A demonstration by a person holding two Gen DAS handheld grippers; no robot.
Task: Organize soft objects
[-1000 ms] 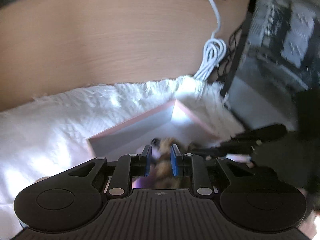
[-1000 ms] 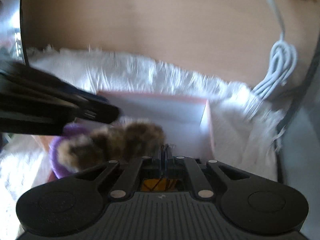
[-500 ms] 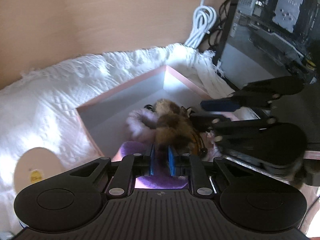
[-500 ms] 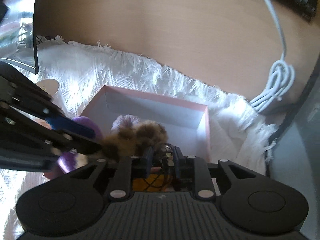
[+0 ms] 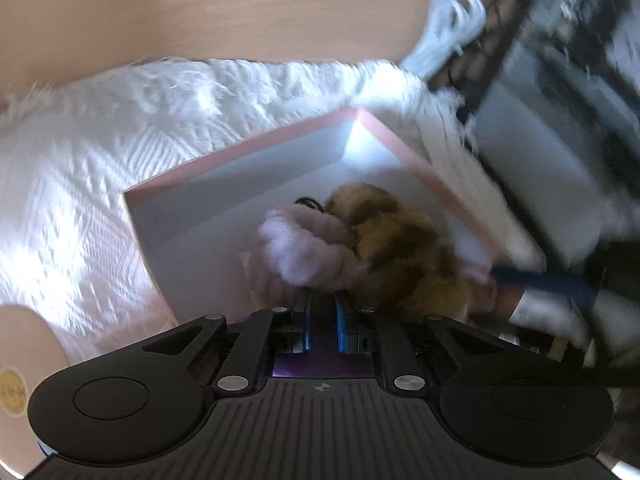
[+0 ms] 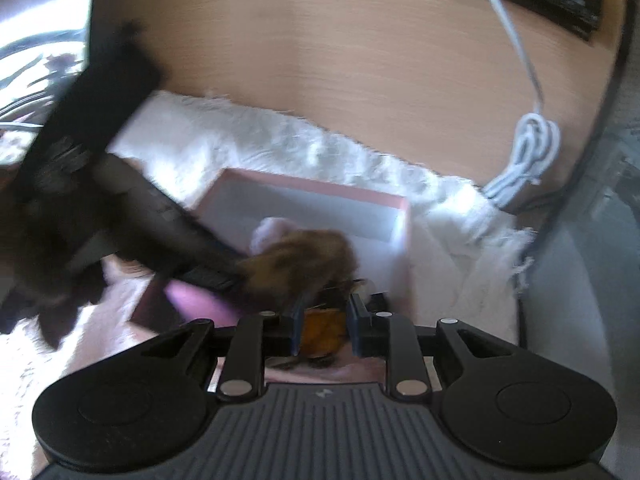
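As we read these two wrist views, the sorting looks well under way but not finished.

Wooden desk (image 5: 200, 12): we see it bare behind everything; nothing soft lies on the part in view.
White textured cloth (image 5: 80, 168): it covers the desk under the box; no loose soft item shows on it in either view.
Pink box (image 5: 240, 148): open, on the cloth, white inside; this is where we judge the soft things are being gathered.
Brown furry scrunchie (image 5: 396, 248): inside the box near its right wall, touching the pale one.
Pale pink fluffy scrunchie (image 5: 304, 252): in the box, just beyond our left fingertips.
Purple item (image 5: 324, 364): only a sliver shows beneath the left claw; we cannot name it.
Orange item (image 6: 322, 330): sits between our right fingers.
Left gripper (image 5: 323, 320): jaws narrow, and nothing is between the pads.
Right gripper (image 6: 322, 322): jaws partly apart around the orange item; whether they pinch it we cannot tell.
Left to do: we judge the orange piece needs settling, then both claws clear out.
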